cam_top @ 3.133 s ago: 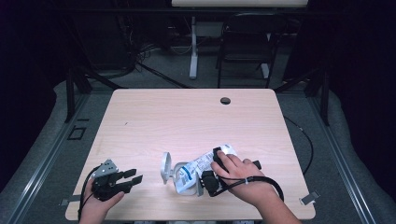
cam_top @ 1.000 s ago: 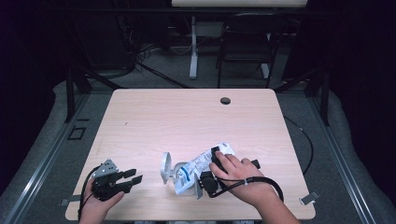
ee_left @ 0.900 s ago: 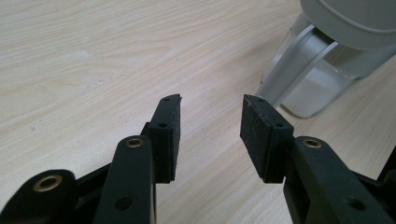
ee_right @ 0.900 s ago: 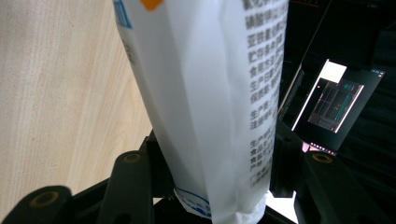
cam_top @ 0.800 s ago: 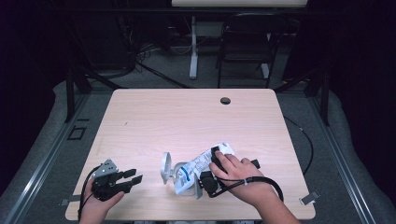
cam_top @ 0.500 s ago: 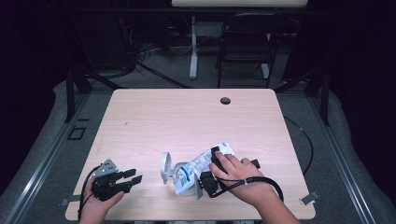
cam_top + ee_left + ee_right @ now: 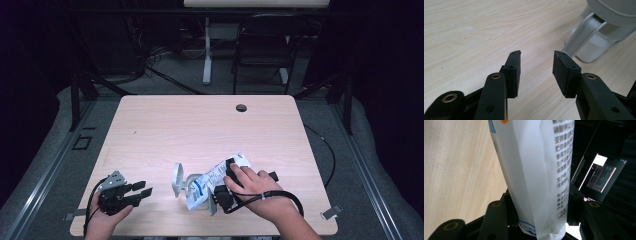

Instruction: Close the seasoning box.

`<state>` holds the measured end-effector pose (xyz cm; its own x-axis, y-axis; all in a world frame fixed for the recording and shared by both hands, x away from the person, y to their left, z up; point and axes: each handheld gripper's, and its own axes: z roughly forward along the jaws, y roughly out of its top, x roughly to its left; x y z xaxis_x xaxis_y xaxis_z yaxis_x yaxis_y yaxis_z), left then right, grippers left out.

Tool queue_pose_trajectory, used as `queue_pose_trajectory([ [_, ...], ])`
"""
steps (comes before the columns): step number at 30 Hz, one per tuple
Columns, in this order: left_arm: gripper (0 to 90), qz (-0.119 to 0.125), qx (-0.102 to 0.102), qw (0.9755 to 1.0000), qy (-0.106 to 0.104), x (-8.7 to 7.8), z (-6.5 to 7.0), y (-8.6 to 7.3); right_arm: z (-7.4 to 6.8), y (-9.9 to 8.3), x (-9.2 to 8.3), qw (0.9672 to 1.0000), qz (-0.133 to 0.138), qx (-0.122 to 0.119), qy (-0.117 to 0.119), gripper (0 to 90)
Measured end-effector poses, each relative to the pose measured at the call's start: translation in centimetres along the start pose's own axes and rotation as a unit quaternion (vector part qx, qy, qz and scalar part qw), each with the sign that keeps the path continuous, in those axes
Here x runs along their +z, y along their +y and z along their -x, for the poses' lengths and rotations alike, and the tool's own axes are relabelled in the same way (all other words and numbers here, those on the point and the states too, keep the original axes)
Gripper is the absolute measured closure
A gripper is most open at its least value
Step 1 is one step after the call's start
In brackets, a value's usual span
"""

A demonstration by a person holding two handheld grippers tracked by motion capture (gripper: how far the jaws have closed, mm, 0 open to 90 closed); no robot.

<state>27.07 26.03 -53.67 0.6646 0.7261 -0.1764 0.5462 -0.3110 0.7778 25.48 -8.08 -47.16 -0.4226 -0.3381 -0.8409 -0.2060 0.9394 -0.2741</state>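
the left tongs lie low at the near left corner of the worktop, held in the left hand. their jaws stand well apart with nothing between them, bare wood showing in the gap, and they point toward the jug.

along the near edge, right of the middle, the right hand holds the right tongs. in the right gripper view the bag stands between the black jaws, its crimped bottom end down at their roots, and both jaws lie against its sides; they have just been closing a little on it. the bag is white with blue print and rows of small dark characters, and it runs slantwise from the tongs toward the worktop's right half.

just left of the bag's lower end is the jug, clear with a grey lid and handle, white matter in its bottom.

far off, near the far edge, a small dark round disc sits in the worktop.
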Motion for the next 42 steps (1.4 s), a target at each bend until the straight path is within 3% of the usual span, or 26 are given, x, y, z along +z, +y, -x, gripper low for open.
queue_pose_trajectory([
  [42,58.3,0.003,-0.003,1.0000,0.003,0.11,-0.03,-0.11,0.11,0.16,-0.15,1.0000,0.002,-0.002,-0.002,62.2],
])
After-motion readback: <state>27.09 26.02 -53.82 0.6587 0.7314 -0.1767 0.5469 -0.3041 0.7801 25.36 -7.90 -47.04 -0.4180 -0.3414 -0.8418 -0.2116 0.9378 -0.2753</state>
